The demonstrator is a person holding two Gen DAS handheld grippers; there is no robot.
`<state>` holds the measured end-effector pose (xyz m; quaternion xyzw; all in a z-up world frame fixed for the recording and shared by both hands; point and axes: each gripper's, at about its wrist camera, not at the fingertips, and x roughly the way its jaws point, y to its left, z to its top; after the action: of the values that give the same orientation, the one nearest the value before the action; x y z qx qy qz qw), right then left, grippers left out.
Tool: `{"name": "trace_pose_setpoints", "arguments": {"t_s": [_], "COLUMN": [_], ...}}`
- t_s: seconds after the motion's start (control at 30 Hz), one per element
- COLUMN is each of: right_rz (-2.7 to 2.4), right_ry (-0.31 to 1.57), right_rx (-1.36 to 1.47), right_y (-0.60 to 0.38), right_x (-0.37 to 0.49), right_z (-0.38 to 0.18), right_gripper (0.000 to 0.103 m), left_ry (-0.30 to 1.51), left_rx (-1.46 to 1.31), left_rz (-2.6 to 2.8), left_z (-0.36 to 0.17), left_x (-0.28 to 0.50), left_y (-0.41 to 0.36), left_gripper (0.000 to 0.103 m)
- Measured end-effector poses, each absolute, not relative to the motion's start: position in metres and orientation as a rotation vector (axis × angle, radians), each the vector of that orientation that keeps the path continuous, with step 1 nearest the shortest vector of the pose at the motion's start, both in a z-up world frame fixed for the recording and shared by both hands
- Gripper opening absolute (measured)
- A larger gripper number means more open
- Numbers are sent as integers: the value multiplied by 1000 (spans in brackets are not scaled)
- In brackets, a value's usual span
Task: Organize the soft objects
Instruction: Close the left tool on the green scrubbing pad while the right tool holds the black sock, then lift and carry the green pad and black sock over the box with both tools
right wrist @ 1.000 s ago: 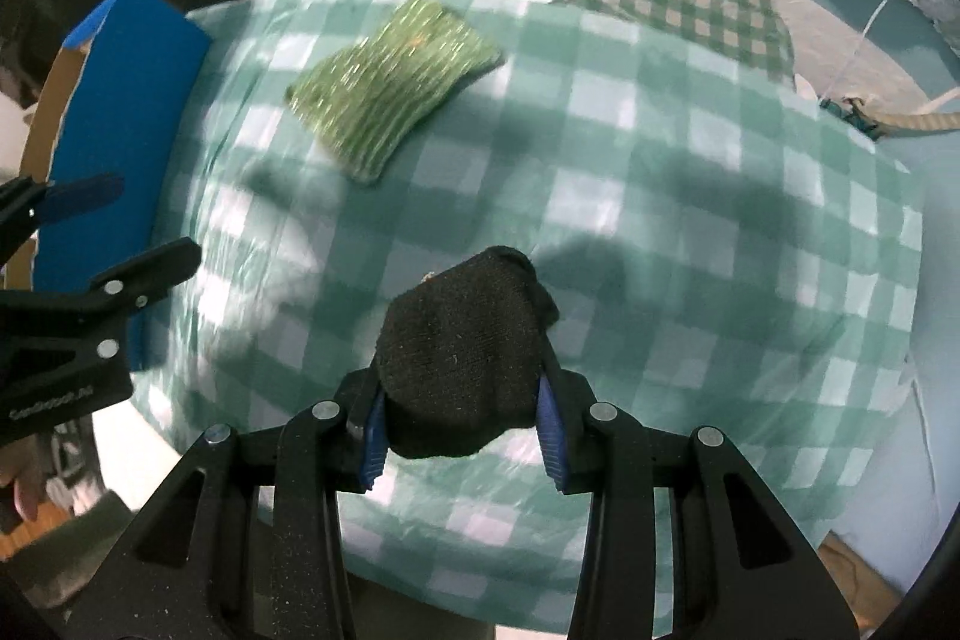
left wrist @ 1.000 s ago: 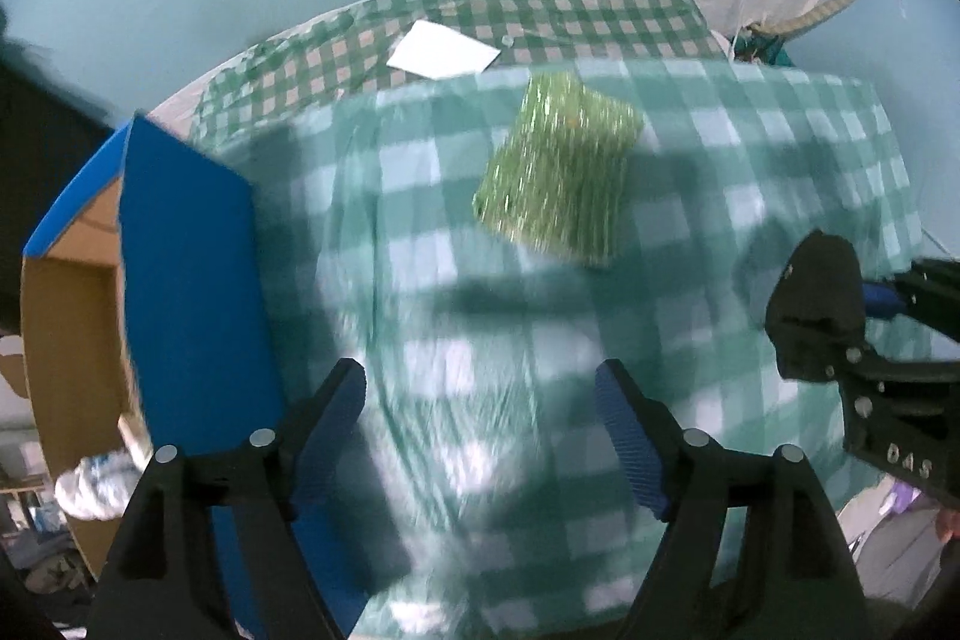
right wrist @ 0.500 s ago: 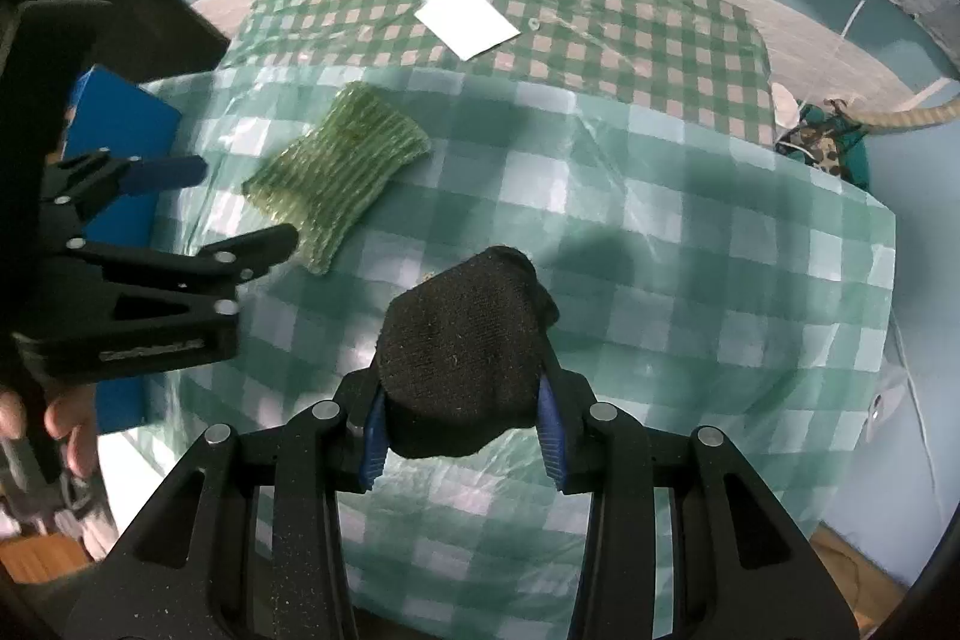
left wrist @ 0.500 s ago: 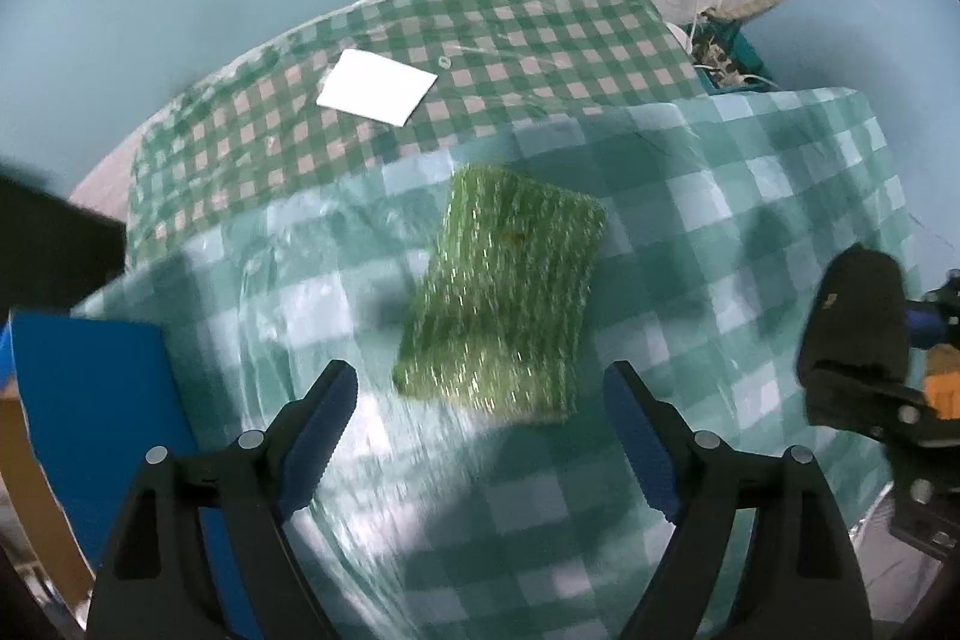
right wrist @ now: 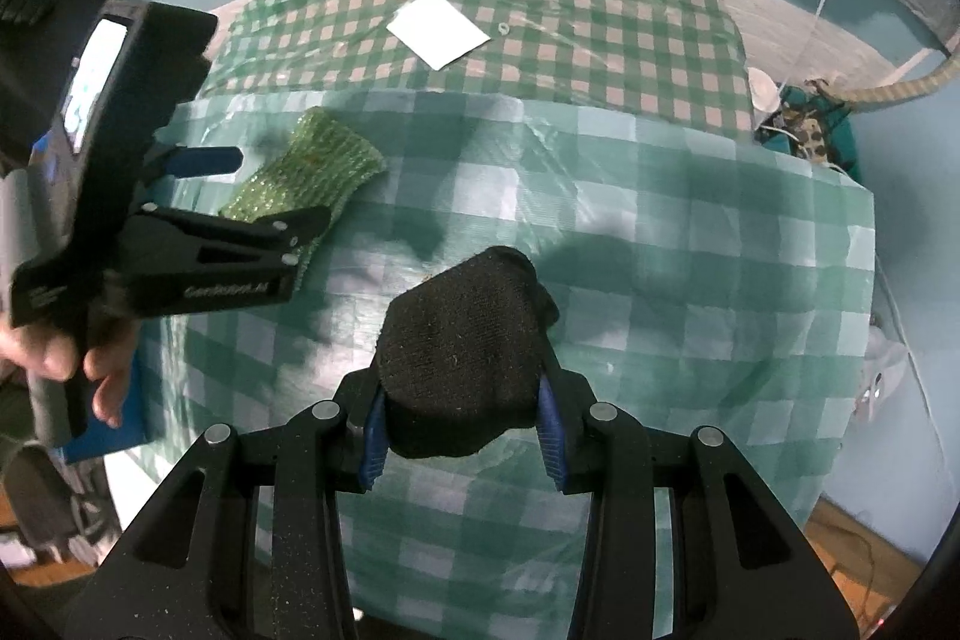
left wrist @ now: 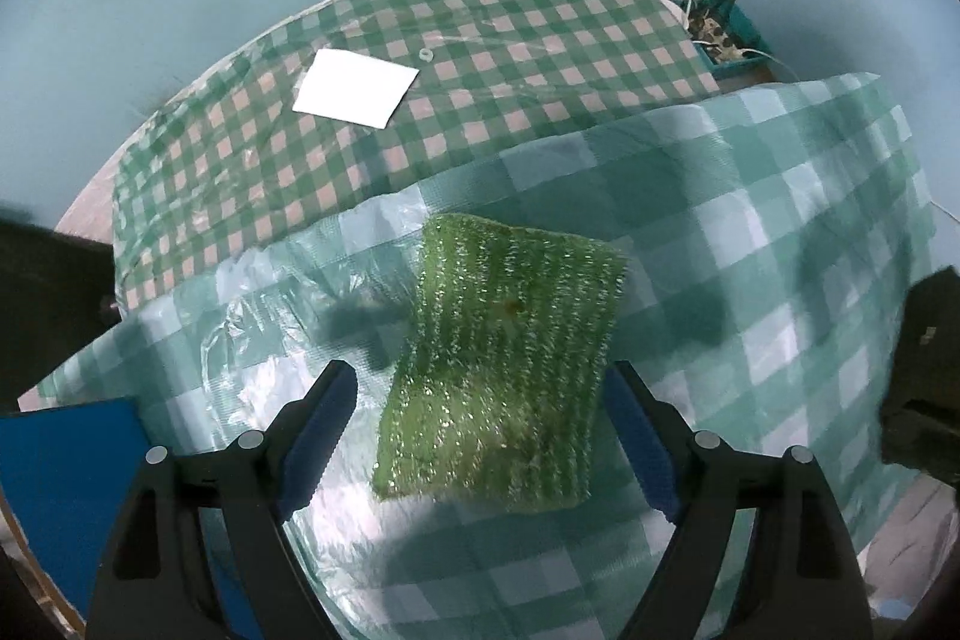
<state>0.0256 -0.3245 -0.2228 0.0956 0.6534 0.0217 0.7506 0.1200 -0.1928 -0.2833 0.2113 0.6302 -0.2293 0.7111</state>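
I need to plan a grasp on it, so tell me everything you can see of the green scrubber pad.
The green pad is a rectangular knitted scrubber with ribbed stripes and glittery threads, soft-looking, with a small brown speck near its middle. It lies flat and skewed on the plastic-covered checked cloth, its corners slightly curled. The left gripper stands open over its near end, a finger on either side, not pressing it. Nothing else touches it.
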Motion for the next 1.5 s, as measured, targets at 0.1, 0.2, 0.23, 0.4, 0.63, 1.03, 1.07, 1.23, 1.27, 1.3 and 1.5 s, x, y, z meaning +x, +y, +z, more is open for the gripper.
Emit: {"name": "trace_pose_setpoints", "arguments": {"t_s": [0.1,0.2,0.23,0.4,0.63,1.03,1.07,1.23,1.27,1.3,1.5], "right_rz": [41,39,39,42,62,107,110,118,123,128,152], "right_ry": [1425,1423,1423,1423,1414,1392,1390,1388,1386,1383,1369], "right_rx": [209,204,202,197,188,160,157,151,149,145,102], "right_y": [-328,-330,-330,-329,-318,-297,-295,-289,-287,-285,-271], "right_x": [24,24,24,23,24,29,29,29,29,29,27], "right_z": [-220,-218,-217,-216,-214,-207,-206,-201,-199,-198,-183], "right_gripper": [39,39,39,39,39,39,39,39,39,39,39], "left_ry": [1413,1404,1407,1378,1382,1340,1340,1325,1320,1315,1277], "left_rx": [475,462,460,451,447,425,427,412,404,400,368], "left_rz": [-503,-511,-512,-541,-545,-513,-513,-506,-508,-508,-493], "left_z": [-290,-292,-293,-288,-280,-249,-246,-227,-221,-217,-187], "left_x": [119,118,119,117,112,82,79,64,60,58,48], "left_y": [-192,-192,-191,-189,-185,-161,-159,-149,-147,-145,-130], "left_gripper": [85,85,83,53,20,20,20,20,20,20,20]}}
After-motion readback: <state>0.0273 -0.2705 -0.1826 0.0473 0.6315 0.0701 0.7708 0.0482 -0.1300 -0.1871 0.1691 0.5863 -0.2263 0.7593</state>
